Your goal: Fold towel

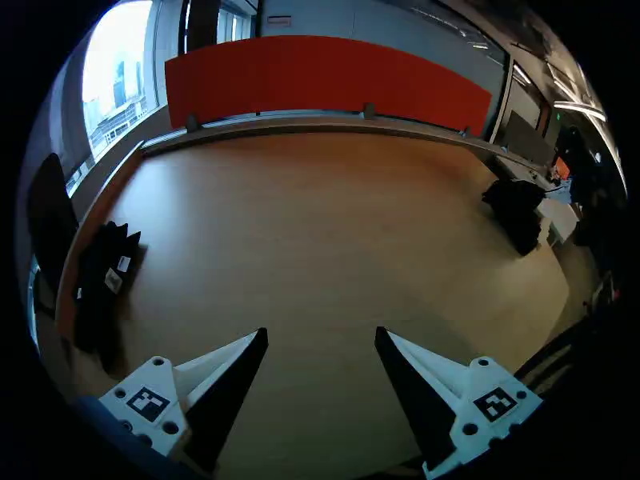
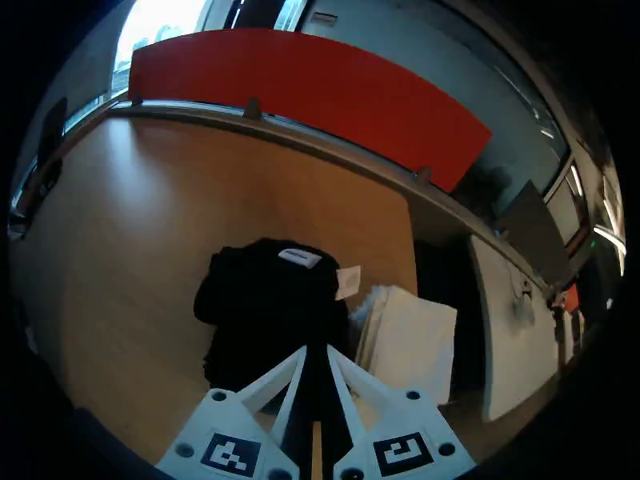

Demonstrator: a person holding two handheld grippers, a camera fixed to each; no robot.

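One black towel (image 2: 264, 312) apparently clenched in right gripper (image 2: 316, 352); left gripper (image 1: 320, 336) spread wide above wooden table (image 1: 320, 216).

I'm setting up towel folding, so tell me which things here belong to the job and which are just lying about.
For the job:
- black towel, crumpled on the wooden table
- left gripper
- right gripper, at the towel

Lying about:
- white stack beside the towel
- dark tagged pile at the table's edge, maybe finished towels
- red divider
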